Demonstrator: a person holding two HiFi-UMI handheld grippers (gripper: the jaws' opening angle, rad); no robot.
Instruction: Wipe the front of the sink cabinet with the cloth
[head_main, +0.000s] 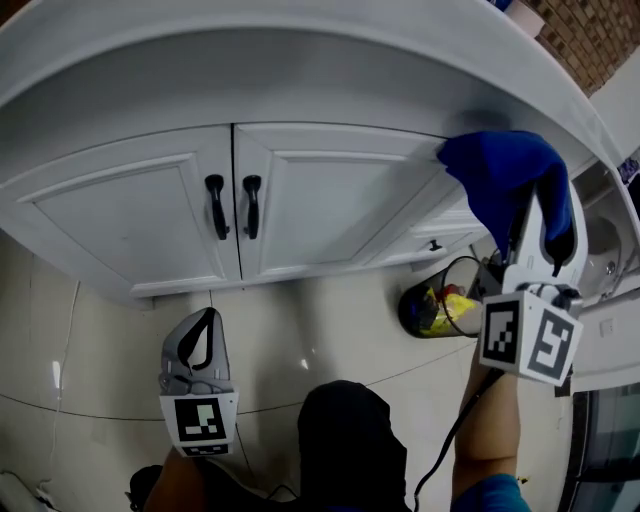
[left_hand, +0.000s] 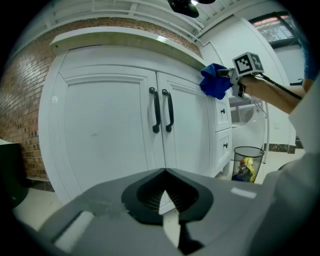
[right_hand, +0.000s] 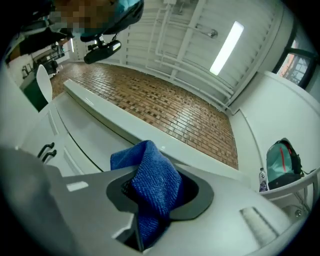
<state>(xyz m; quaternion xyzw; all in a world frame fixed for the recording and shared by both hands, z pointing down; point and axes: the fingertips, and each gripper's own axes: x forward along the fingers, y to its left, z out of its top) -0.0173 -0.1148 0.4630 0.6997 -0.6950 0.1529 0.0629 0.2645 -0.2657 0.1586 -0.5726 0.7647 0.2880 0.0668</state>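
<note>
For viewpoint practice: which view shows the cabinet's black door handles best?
Left gripper view: the door handles appear head-on, full length. Head view sees them steeply from above; right gripper view shows them tiny at its left edge.

Head view: from above, facing steeply down the front of the white sink cabinet (head_main: 300, 190) to the floor tiles (head_main: 330, 330). Left gripper view: low, set back, facing the cabinet doors (left_hand: 110, 125). Right gripper view: close under the counter edge (right_hand: 107, 114), tilted up toward brick wall (right_hand: 170, 107) and ceiling (right_hand: 190, 30); all three share the black door handles (head_main: 232, 205) and blue cloth (head_main: 505, 180).
</note>
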